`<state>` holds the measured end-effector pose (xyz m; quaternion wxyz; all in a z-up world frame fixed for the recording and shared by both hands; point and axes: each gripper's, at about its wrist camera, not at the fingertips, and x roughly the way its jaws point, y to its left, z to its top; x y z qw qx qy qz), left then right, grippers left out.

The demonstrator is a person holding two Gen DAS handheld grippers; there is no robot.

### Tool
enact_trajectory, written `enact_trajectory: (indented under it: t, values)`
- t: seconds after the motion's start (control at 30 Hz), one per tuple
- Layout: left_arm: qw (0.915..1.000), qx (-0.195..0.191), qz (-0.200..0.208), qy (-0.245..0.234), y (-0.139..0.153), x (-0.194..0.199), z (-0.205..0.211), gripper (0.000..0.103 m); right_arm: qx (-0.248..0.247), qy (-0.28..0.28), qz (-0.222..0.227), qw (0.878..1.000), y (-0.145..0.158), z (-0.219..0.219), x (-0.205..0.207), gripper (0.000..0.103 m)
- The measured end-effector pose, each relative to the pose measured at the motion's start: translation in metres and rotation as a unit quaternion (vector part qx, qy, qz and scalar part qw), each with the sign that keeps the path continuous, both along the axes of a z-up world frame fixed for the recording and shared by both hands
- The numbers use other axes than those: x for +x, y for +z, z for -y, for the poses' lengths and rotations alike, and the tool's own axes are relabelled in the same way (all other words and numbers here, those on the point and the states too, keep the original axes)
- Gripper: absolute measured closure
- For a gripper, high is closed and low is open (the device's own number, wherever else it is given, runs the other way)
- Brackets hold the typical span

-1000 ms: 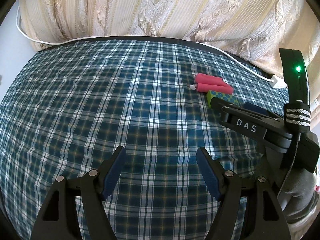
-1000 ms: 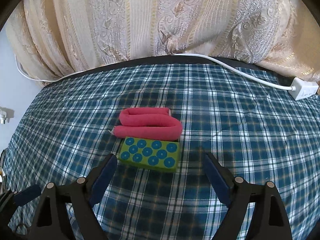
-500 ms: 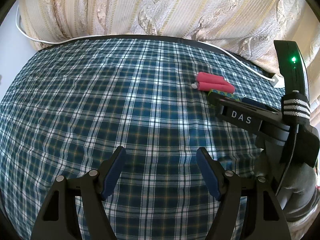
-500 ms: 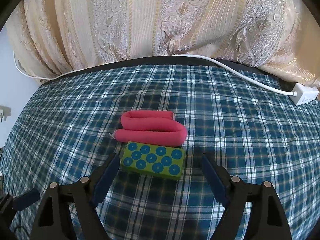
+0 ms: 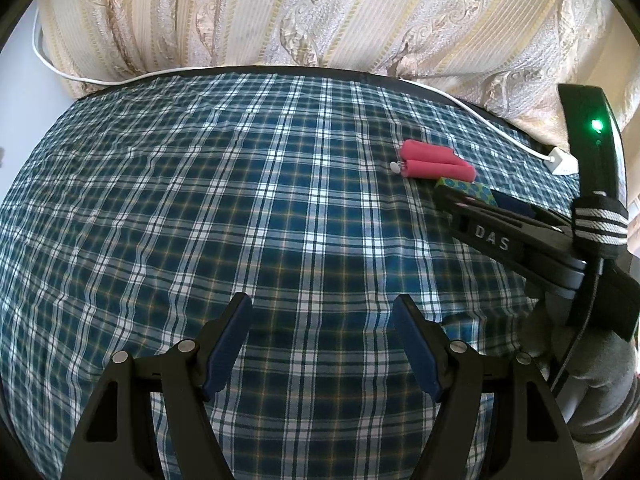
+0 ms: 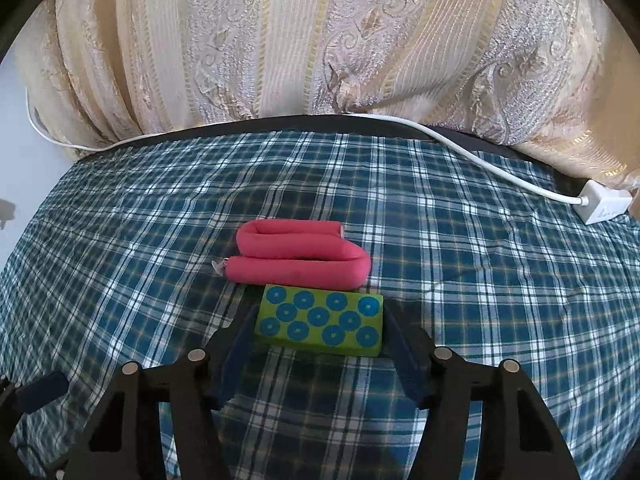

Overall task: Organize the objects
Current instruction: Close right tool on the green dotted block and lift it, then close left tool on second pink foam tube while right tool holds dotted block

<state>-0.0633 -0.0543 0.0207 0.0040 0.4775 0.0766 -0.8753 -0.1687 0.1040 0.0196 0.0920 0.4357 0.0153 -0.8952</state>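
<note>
Right gripper point(image 6: 319, 326) now forward, jaws flanking dotted green block point(image 6: 320, 320); left gripper point(image 5: 322, 326) jaws apart.

Colours and patterns of the visible items

The tablecloth point(image 6: 460, 280) is plaid in dark teal, white and thin yellow lines. The block point(image 6: 320, 320) is lime green with blue circular dots; the foam roll point(image 6: 300, 256) is pink. The curtain point(image 6: 320, 40) is cream with gold stripes and silver floral motifs. The cable point(image 6: 480, 160) and adapter point(image 6: 604, 202) are white. Gripper fingers point(image 5: 226, 344) carry dark blue pads on black frames.
</note>
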Motion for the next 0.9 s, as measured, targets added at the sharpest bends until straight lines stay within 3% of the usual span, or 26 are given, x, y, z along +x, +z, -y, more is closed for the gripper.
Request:
enact_trajectory:
  t: [0.4,0.9]
  values:
    - [0.9999,-0.012,0.000,-0.007,-0.004,-0.007,-0.006,0.029,-0.006,-0.025,0.000,1.000,0.004,-0.037,0.041,0.037]
    - [0.9970,0.004,-0.009,-0.077,0.005,-0.044,-0.023,0.029,-0.040,-0.046,0.000,0.998,0.010,-0.079,0.104,0.037]
